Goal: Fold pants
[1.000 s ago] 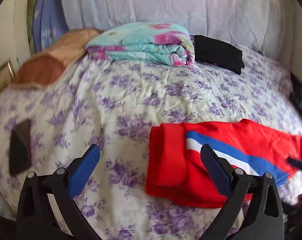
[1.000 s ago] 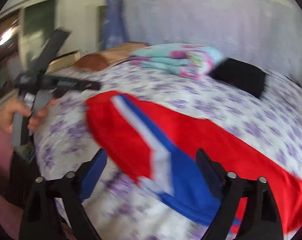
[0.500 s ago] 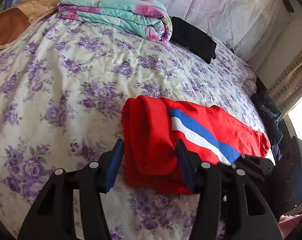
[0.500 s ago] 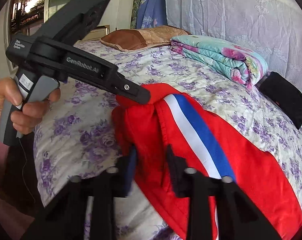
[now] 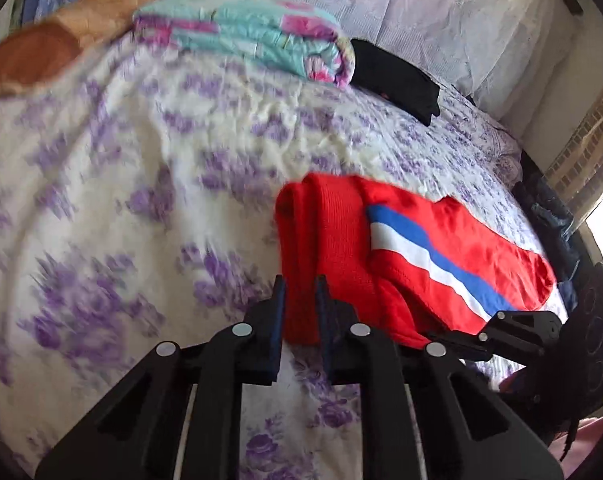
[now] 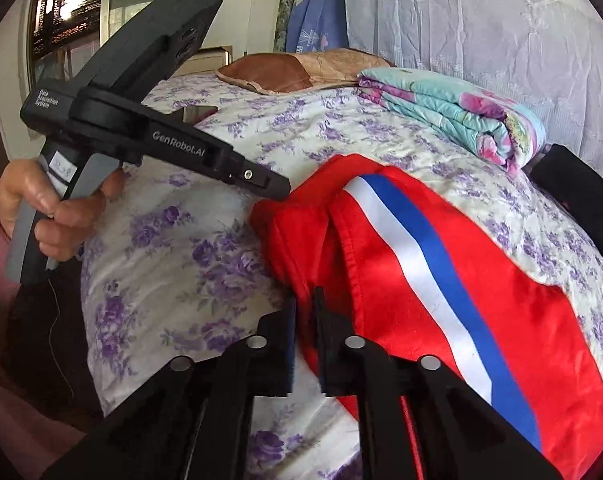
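Red pants (image 5: 341,232) with a white and blue side stripe lie folded lengthwise on the flowered bedspread (image 5: 141,200). My left gripper (image 5: 300,284) is at the waistband end, its jaws closing, and the blue pads pinch a thick fold of red fabric. In the right wrist view a person's hand (image 6: 41,200) holds the left gripper (image 6: 277,190), whose tip meets the waistband corner. My right gripper (image 6: 303,296) sits on the pants' (image 6: 541,340) near edge. Its jaws are opening slightly, narrow, and still press on red cloth.
At the head of the bed lie a folded turquoise floral quilt (image 5: 253,40), a folded black garment (image 5: 397,76) and a brown pillow (image 5: 41,52). A dark flat object (image 6: 199,112) rests near the bed's left edge. The bed edge runs just below both grippers.
The left gripper went from wide open to pinched on the waistband end and dropped closer. The right gripper slid to the pants' near edge and its jaws narrowed onto the cloth.
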Demonstrator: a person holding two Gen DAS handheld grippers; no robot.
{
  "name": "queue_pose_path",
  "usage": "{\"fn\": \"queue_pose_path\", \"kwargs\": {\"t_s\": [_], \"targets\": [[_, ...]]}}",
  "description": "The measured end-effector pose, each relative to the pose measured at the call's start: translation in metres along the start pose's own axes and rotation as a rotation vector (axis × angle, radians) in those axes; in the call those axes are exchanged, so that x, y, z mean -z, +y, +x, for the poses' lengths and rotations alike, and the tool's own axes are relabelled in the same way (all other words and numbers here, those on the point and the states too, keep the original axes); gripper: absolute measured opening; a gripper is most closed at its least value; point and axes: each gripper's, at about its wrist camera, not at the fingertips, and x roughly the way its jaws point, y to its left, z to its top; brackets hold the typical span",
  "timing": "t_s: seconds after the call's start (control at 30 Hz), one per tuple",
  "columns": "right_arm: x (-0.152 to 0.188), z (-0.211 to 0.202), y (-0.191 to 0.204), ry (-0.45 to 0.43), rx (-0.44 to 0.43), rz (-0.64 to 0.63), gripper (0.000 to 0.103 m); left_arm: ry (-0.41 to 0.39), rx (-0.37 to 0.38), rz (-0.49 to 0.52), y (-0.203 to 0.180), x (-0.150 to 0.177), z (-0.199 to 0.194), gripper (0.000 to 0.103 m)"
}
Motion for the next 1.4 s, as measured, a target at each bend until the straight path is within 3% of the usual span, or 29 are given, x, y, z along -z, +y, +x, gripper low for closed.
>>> {"fn": "queue_pose_path", "kwargs": {"t_s": [0.03,0.1,0.13,0.17,0.23,0.33,0.43,0.53,0.67,0.77,0.83,0.97,1.0,1.03,1.07,1.1,1.17,1.23,1.3,1.4], "targets": [[0.000,-0.006,-0.002,-0.024,-0.021,0.019,0.062,-0.035,-0.024,0.039,-0.009,-0.005,-0.009,0.013],[0.003,-0.020,-0.011,-0.068,-0.050,0.079,0.064,-0.105,-0.013,0.101,-0.031,-0.016,-0.025,0.015],[0.004,-0.025,-0.017,-0.082,-0.053,0.115,0.065,-0.125,0.013,0.120,-0.041,-0.020,-0.029,0.024],[0.006,-0.033,-0.028,-0.105,-0.036,0.166,0.070,-0.144,0.049,0.139,-0.054,-0.025,-0.030,0.042],[0.013,-0.046,-0.051,-0.139,0.026,0.261,0.074,-0.167,0.104,0.178,-0.079,-0.030,-0.025,0.057],[0.032,-0.068,-0.092,-0.184,0.131,0.427,0.087,-0.148,0.131,0.220,-0.116,-0.033,0.003,0.066],[0.050,-0.079,-0.132,-0.169,0.209,0.555,0.091,-0.043,0.221,0.184,-0.137,-0.029,0.044,0.068],[0.062,-0.072,-0.159,-0.131,0.192,0.599,0.091,0.110,0.256,0.090,-0.138,-0.018,0.090,0.068],[0.079,-0.050,-0.191,0.011,0.182,0.601,0.091,0.087,0.204,0.131,-0.143,-0.005,0.097,0.068],[0.105,-0.071,-0.224,0.019,0.205,0.634,0.091,0.082,0.199,0.152,-0.143,-0.002,0.097,0.068],[0.124,-0.094,-0.245,0.041,0.336,0.637,0.090,0.080,0.194,0.158,-0.143,-0.001,0.097,0.068],[0.191,-0.157,-0.301,0.134,0.701,0.723,0.090,0.073,0.176,0.182,-0.146,-0.001,0.096,0.068],[0.211,-0.175,-0.314,0.109,0.673,0.763,0.083,0.072,0.173,0.187,-0.147,-0.001,0.096,0.068],[0.220,-0.188,-0.320,0.068,0.612,0.809,0.069,0.076,0.178,0.190,-0.147,0.000,0.096,0.068],[0.221,-0.199,-0.320,0.042,0.599,0.843,0.065,0.077,0.168,0.193,-0.149,-0.001,0.096,0.068],[0.213,-0.204,-0.314,0.028,0.619,0.850,0.066,0.080,0.158,0.192,-0.151,-0.002,0.095,0.068],[0.189,-0.200,-0.297,-0.017,0.613,0.788,0.080,0.064,0.187,0.198,-0.164,-0.009,0.086,0.068],[0.158,-0.181,-0.281,-0.076,0.471,0.743,0.080,0.019,0.271,0.231,-0.187,-0.018,0.073,0.070],[0.129,-0.147,-0.267,-0.090,0.308,0.686,0.080,-0.013,0.308,0.263,-0.213,-0.026,0.072,0.079],[0.096,-0.091,-0.257,-0.015,0.186,0.572,0.078,0.056,0.346,0.276,-0.246,-0.035,0.111,0.081]]}}
